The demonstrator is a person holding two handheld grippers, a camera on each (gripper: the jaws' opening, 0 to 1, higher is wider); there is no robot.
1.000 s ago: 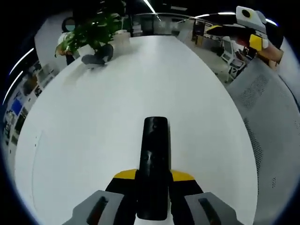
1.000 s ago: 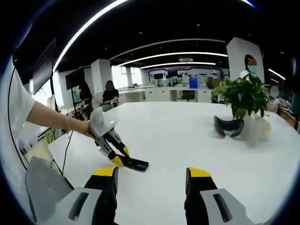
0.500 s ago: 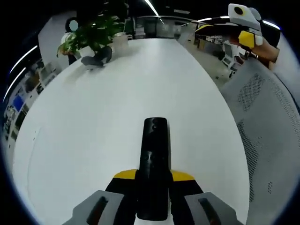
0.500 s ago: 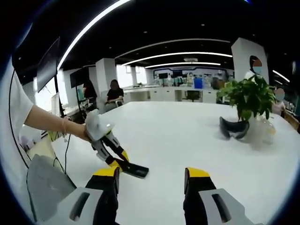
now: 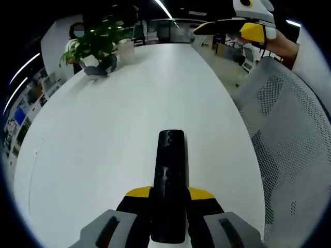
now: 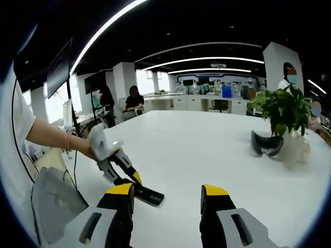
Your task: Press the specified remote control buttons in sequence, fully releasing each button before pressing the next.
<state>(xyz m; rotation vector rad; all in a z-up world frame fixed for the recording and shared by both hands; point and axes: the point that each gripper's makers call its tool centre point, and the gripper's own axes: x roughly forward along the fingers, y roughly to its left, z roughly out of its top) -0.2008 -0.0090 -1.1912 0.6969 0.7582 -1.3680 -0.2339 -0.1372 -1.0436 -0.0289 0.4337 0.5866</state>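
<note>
A long black remote [image 5: 170, 181] sticks forward from my left gripper [image 5: 169, 195], which is shut on its near end, just above the white table [image 5: 103, 129]. In the right gripper view the same remote [image 6: 149, 195] shows at the lower left, gripped by the left gripper [image 6: 132, 181] in a person's hand. My right gripper [image 6: 168, 195] stands open with nothing between its yellow-tipped fingers, a little to the right of the remote. The right gripper [image 5: 227, 27] also shows high at the top right of the left gripper view, off the table's edge.
A potted plant [image 6: 283, 106] stands at the far end of the table beside a dark curved object [image 6: 266, 143]. A grey mesh chair [image 5: 289, 150] sits along the table's edge. People sit at desks in the background [image 6: 133, 101].
The left gripper view has swung, bringing the chair and the right gripper further into it. The remote stays in the left jaws. The right gripper remains open.
</note>
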